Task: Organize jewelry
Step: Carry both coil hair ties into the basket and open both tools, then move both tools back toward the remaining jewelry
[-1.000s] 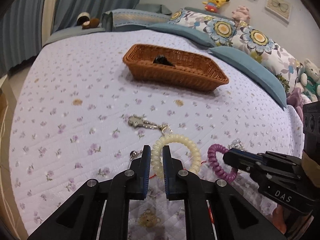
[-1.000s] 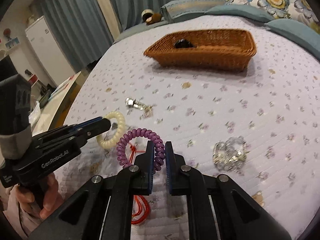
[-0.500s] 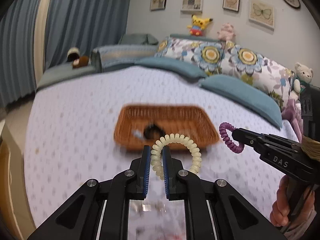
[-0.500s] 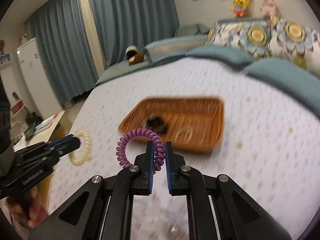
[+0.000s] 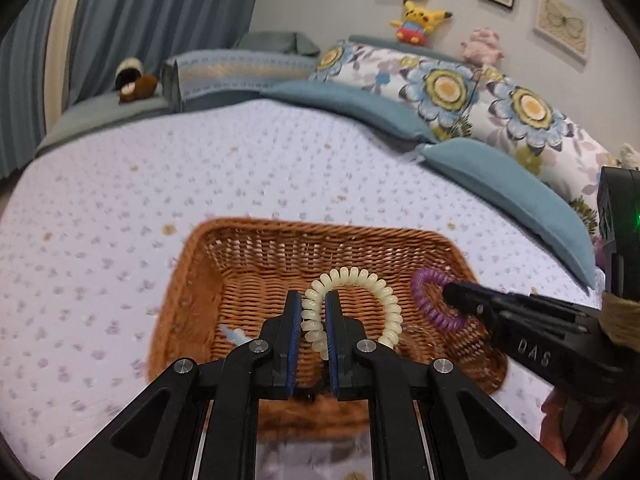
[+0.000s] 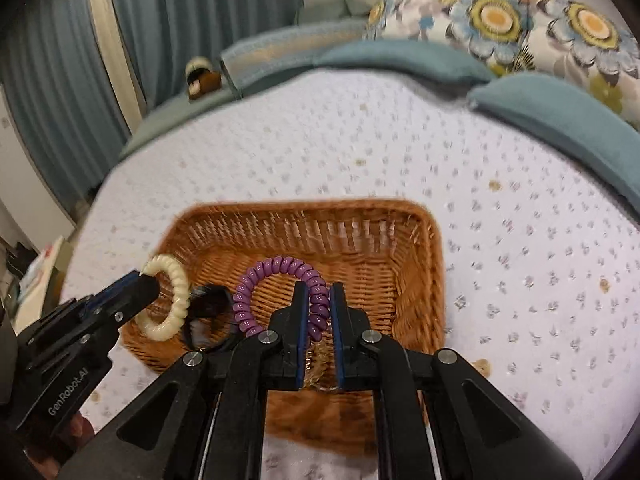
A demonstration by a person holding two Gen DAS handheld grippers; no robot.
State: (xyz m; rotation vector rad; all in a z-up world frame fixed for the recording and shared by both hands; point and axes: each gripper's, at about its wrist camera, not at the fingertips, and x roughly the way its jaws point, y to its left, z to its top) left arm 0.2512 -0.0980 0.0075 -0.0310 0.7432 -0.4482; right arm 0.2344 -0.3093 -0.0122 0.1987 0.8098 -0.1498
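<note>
My left fingers [image 5: 313,312] are pinched nearly closed on the cream spiral bracelet [image 5: 356,304], gripping its left side so the ring stands upright, arching toward twelve o'clock and curving down at about three o'clock of the fingertips. My right fingers [image 6: 319,304] are likewise almost closed on the purple spiral bracelet [image 6: 280,288], clamped on its right side, with the loop rising to twelve and sweeping round to nine o'clock. Each ring is roughly round with no clear long axis, its open face turned toward the camera. Both hang over the inside of the brown wicker basket [image 5: 280,240], which lies with its long side running from nine to three o'clock across the view. A dark ring-like item [image 6: 208,312] lies on the basket floor, blurred. The basket rests on the lilac flowered bedspread [image 5: 120,184], with blue and floral pillows [image 5: 480,96] beyond at about one o'clock.
</note>
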